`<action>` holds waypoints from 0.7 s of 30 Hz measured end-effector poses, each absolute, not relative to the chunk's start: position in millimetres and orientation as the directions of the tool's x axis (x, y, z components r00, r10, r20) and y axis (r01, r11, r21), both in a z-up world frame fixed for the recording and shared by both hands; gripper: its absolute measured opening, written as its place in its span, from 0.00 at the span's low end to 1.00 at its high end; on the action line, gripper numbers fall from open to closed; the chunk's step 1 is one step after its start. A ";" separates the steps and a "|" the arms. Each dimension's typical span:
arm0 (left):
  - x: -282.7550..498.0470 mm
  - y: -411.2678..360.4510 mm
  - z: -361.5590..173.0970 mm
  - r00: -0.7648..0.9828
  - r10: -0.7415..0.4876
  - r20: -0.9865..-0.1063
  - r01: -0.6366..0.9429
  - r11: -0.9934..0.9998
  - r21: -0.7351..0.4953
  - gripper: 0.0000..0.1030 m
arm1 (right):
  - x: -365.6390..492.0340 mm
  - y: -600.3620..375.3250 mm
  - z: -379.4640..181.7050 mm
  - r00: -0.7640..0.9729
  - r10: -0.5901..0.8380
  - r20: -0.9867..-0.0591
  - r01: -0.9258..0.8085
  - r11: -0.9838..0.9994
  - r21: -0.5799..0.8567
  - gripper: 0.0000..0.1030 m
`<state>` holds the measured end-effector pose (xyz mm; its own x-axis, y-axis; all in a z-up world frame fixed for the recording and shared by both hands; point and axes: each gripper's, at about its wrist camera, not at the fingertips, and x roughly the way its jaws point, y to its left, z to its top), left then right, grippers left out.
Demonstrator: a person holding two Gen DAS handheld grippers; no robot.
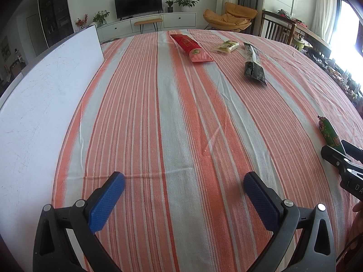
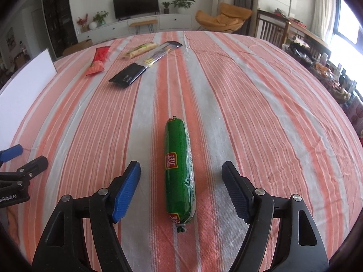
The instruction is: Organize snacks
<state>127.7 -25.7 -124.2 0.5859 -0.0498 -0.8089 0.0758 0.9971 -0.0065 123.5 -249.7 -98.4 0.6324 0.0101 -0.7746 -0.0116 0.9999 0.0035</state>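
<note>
With my right gripper (image 2: 180, 191) spread wide astride the green sausage (image 2: 179, 170) lying on the striped cloth (image 2: 261, 113), nearer me than the black packet (image 2: 129, 76), I'd centre on its middle before squeezing, left gripper (image 1: 183, 200) idle, open.

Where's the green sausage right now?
In the right wrist view the green sausage lies on the striped tablecloth, lengthwise between the open right gripper pads, untouched; the other snacks sit far off, upper left.
</note>
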 end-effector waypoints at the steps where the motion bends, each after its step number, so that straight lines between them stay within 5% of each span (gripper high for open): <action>1: 127.7 -25.6 -124.1 0.586 -0.050 -0.809 0.076 0.997 -0.007 1.00 | 123.4 -249.6 -98.6 0.631 0.012 -0.775 -0.013 1.000 0.005 0.76; 21: 127.7 -25.7 -124.0 0.586 -0.050 -0.809 0.076 0.997 -0.006 1.00 | 122.9 -248.7 -98.7 0.630 0.017 -0.777 -0.017 1.000 0.009 0.78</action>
<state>127.7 -25.7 -124.0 0.5860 -0.0498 -0.8088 0.0759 0.9971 -0.0064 122.9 -248.7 -98.7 0.6298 0.0173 -0.7766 -0.0168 0.9998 0.0087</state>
